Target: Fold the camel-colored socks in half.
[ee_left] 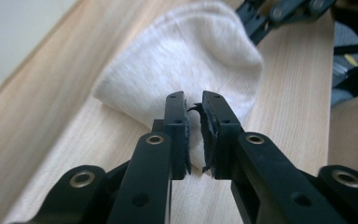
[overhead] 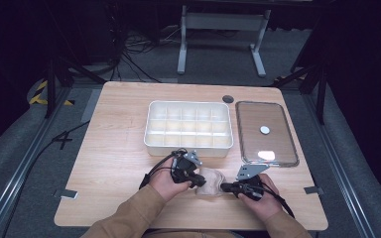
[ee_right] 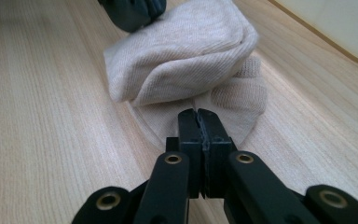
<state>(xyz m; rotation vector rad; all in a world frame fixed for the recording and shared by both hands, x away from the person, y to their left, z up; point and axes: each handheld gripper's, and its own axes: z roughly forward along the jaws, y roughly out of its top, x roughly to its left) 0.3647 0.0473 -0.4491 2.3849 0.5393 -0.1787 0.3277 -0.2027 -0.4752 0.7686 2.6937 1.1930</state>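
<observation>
Sock (overhead: pixel 210 181), pale beige and bunched into a soft lump, lay on the wooden table (overhead: pixel 114 148) near its front edge, between the two hand-held grippers. From the sock, the left gripper (overhead: pixel 198 183) sat at 9 o'clock and the right gripper (overhead: pixel 222 187) at 3 o'clock, each touching one end of the fabric.

In the left gripper view, the jaws stood nearly closed, a thin fold of the sock (ee_left: pixel 191 60) pinched in the narrow gap between the worn pads (the rubber looked frayed at the edges). The rest of the sock spread out ahead of them across the wood grain.

In the right gripper view, the jaws were pressed together, with the flat lower edge of the sock (ee_right: pixel 186 65) running in between their tips; the bulk of it was folded over itself just beyond.

A white divided organizer box (overhead: pixel 188 128) stood at 12 o'clock from the sock, well apart from it. Its clear lid (overhead: pixel 267 133) lay flat on the table just beside the box, at about 1 o'clock from the sock.
</observation>
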